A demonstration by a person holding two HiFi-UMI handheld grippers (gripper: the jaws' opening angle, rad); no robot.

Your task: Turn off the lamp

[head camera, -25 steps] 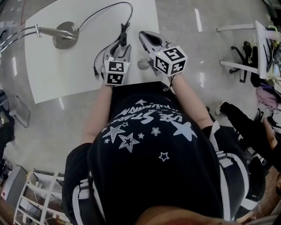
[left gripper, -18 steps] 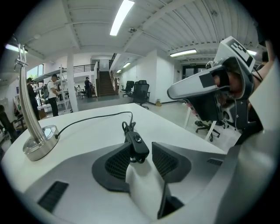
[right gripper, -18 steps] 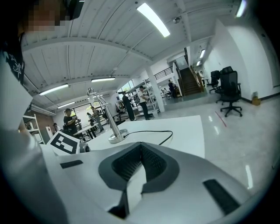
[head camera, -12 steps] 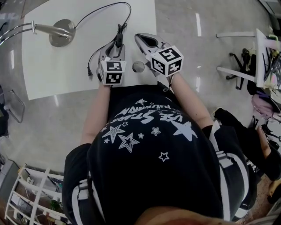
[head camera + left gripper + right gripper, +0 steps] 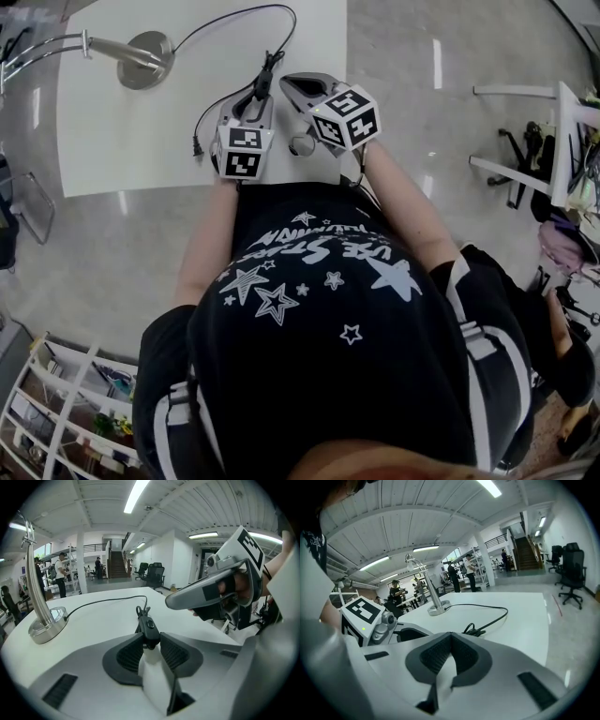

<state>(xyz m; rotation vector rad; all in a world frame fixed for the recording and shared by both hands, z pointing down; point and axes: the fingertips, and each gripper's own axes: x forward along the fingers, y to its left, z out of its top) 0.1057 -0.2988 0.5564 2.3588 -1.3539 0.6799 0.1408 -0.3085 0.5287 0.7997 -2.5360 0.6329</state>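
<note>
The lamp's round metal base (image 5: 150,47) stands at the far left of the white table (image 5: 122,131), and its black cord (image 5: 234,19) loops across to a black inline switch (image 5: 149,631). My left gripper (image 5: 150,641) has its jaws closing on that switch, and the pads touch both of its sides. In the head view the left gripper (image 5: 258,98) points at the switch (image 5: 265,80). My right gripper (image 5: 295,84) hovers just to the right of it, jaws shut on nothing. From the right gripper view (image 5: 449,637) the cord bundle (image 5: 476,630) lies ahead.
The cord's plug end (image 5: 197,148) lies loose near the table's front edge. White furniture (image 5: 525,122) stands on the floor to the right, a shelf unit (image 5: 66,412) at lower left. An office chair (image 5: 572,573) and several people are far behind.
The right gripper has come down and nearer to the switch. The left gripper has stayed in place over the switch.
</note>
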